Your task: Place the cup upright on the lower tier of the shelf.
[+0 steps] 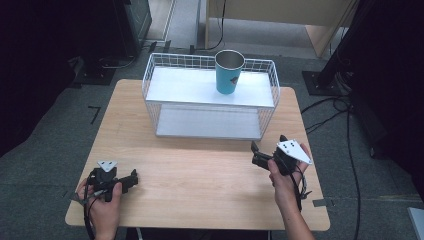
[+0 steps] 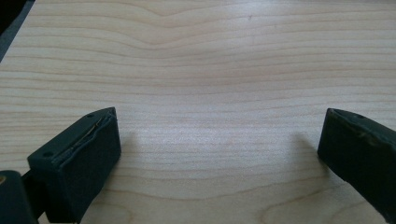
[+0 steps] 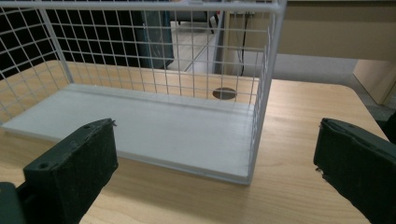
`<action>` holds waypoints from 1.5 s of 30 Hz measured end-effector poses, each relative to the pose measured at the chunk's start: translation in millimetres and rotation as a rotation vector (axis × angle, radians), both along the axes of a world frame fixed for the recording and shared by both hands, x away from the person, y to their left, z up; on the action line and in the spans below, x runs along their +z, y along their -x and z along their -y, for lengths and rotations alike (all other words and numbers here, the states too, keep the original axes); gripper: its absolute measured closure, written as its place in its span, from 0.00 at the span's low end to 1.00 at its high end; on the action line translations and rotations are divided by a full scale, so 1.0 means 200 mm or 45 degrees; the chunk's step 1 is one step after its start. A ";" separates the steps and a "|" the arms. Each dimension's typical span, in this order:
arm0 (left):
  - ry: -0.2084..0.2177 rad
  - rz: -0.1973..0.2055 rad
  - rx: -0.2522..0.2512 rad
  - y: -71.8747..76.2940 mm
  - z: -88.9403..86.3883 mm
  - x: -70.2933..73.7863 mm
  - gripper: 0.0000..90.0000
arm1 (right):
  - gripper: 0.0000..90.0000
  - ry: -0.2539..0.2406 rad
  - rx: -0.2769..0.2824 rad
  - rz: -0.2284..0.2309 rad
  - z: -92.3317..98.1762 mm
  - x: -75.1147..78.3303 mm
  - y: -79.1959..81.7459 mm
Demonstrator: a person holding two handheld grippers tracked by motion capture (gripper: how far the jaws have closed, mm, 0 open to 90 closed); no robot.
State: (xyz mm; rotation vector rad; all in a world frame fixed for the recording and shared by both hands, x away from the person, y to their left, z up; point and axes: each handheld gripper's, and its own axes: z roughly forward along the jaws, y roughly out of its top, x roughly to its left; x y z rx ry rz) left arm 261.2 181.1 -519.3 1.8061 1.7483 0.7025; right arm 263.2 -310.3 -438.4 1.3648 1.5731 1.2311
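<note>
Resting low near the table's (image 1: 200, 175) near-left corner, the left gripper (image 1: 131, 180) is lying idle, jaws standing wide apart with nothing but bare wood grain between them in the left gripper view. Ahead of it and off to its right, the white wire rack (image 1: 210, 95) is sitting at the far middle of the table, a teal cup (image 1: 229, 72) standing upright on its top shelf, well apart from both claws. The right gripper (image 1: 256, 154) is hovering just short of the rack's near-right corner, jaws spread wide and holding nothing; in the right gripper view the rack's lower shelf (image 3: 154, 126) is lying straight ahead and slightly left of its jaws. The cup looks empty, though its inside is too dim to be sure.

Judgement: the reach for the cup is only starting. To do it well, the right claw should be rising above the top rail, approaching the cup's side level, and closing around mid-body so the thin wall is not crushing or tipping.
</note>
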 end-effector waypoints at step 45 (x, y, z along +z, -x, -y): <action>0.000 0.001 0.000 0.00 0.00 0.00 0.00 | 0.00 0.045 -0.212 -0.246 0.44 -0.34 0.25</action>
